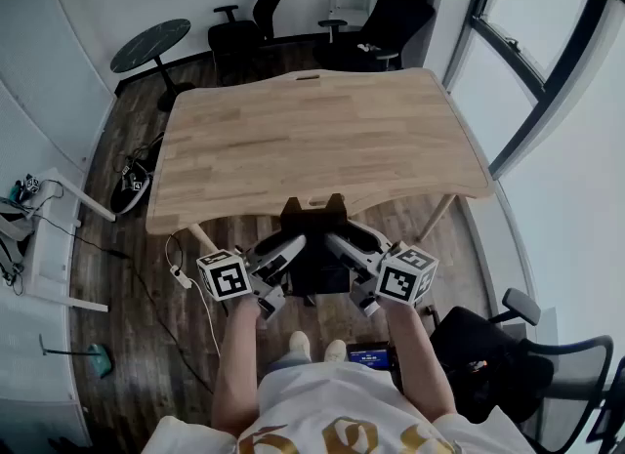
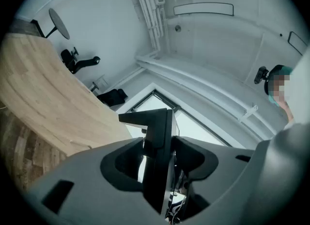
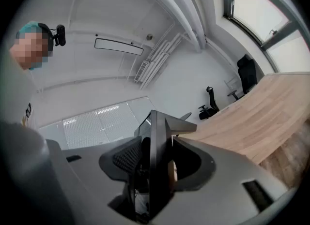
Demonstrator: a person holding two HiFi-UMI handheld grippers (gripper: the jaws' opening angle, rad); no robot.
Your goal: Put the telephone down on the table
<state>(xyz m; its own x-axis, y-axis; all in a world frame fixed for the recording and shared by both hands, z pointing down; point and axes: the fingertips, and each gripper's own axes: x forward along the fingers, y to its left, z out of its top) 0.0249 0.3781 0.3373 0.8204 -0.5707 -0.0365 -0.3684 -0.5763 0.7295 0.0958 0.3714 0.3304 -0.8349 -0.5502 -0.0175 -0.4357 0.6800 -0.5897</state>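
The telephone (image 1: pixel 313 223) is not on the tabletop (image 1: pixel 322 140) yet. It hangs in the air just in front of the near edge, with only the wooden floor (image 1: pixel 322 320) and the person's shoes under it. The left tongs (image 2: pixel 158 163) are closed on one side of it and the right tongs (image 3: pixel 156 166) are closed on the other side, so both pairs pinch a thin black part. That is where I think trouble could start. If one pair lets go too soon, the other pair would hold all the weight by a thin edge, and the telephone could tip, slip out and fall to the floor. If the two hands do not move together, they could pull or twist it between them, and it might pop loose. It could also bump the edge of the tabletop if it is not carried high enough on the way over. And if it is set down too close to that edge, part of it would stick out and it could slide off. I cannot tell how tight the pinch is, so a slow, even move looks safest.
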